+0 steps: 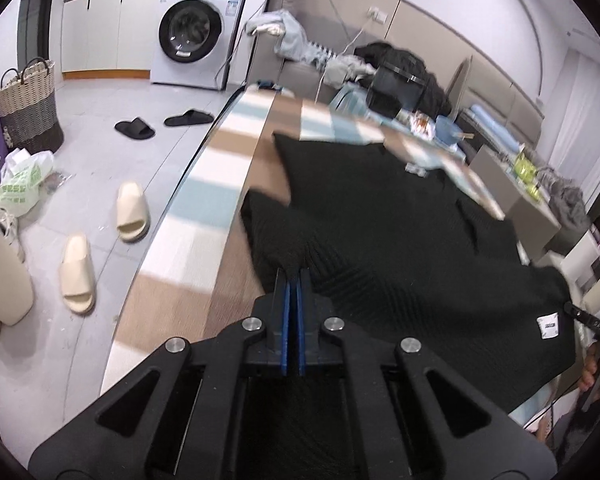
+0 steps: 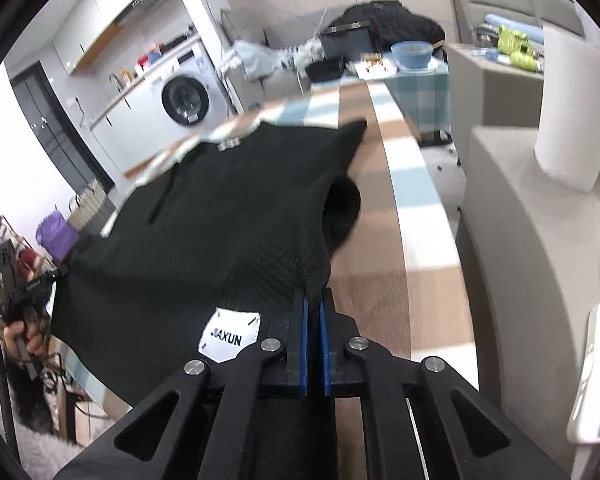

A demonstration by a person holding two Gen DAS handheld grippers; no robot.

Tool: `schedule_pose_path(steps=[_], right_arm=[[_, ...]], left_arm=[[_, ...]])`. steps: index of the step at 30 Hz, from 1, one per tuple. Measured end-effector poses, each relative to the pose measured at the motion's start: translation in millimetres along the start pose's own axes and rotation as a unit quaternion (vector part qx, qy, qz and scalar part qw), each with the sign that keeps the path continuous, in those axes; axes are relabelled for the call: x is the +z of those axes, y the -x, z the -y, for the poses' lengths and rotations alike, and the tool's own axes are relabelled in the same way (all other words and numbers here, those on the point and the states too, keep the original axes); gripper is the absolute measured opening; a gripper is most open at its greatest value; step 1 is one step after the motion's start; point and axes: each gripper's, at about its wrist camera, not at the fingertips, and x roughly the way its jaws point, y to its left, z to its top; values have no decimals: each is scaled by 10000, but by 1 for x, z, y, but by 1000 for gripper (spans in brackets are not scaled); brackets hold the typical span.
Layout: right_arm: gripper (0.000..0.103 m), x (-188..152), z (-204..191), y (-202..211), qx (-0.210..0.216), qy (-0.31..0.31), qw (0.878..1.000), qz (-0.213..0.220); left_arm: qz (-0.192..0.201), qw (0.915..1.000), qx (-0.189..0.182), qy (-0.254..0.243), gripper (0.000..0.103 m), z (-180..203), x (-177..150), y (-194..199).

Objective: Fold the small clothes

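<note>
1. The left gripper point(image 1: 293, 276) sat at bottom centre of the left wrist view, its blue-lined fingers point(image 1: 286, 320) pressed together on a pinch of the black knit garment point(image 1: 380, 232).
2. That garment filled the middle and right of the frame, draped over the striped bench point(image 1: 204, 200), one corner pulled up into the fingers.
3. In the right wrist view, the right gripper point(image 2: 315, 294) stood at lower centre, its fingers clamped on another fold of the same black cloth.
4. A white label point(image 2: 229, 336) reading "JAXUN" showed just left of the right gripper.
5. The washing machine point(image 1: 196, 40) stood at the upper left of the left view; cream slippers point(image 1: 100, 248) lay on the floor at left.
6. A paper towel roll point(image 2: 572, 112) stood at upper right of the right view.
</note>
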Motion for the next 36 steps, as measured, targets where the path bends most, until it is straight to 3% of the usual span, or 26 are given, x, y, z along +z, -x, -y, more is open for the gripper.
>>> schedule_pose_path(steps=[8,13,17,20,22,24,25,26,27,28,29,36], right_arm=[[5,67,-2,-4,104,-265,9968,747],[5,106,3,-29,-76,-439,9955,835],[5,109,9,-68,-521,-408,9972,353],[5,104,17,-94,-785,-482,9957,-62],[13,98,22,-101,-894,-555,9941,-253],[19,91,26,-99,-734,-652,9947,-299],[29,87,29,-95,-593,-708,9953,-301],[34,81,32,-89,-436,-801,9954,-289],[47,76,35,-83,-294,-889,9953,-254],[56,69,38,-76,-132,-987,9949,-182],[57,61,40,-70,-4,-1067,9942,-124],[57,29,42,-58,333,-1299,9907,-246]], left_arm=[[446,9987,-211,125,0,8,80,-21],[196,9996,-61,169,0,-2,106,-64],[-378,9991,105,174,1,-12,99,-111],[-563,9976,91,381,1,-19,91,-127],[-566,9974,19,448,4,-21,88,-126],[-531,9976,95,439,19,-22,83,-118],[-492,9976,158,451,25,-23,79,-113],[-476,9976,176,463,41,-23,74,-108],[-455,9976,169,486,49,-24,69,-103],[-431,9977,149,495,50,-25,62,-97],[-435,9978,134,487,51,-25,56,-92],[-687,9969,-19,384,55,-17,16,-71]])
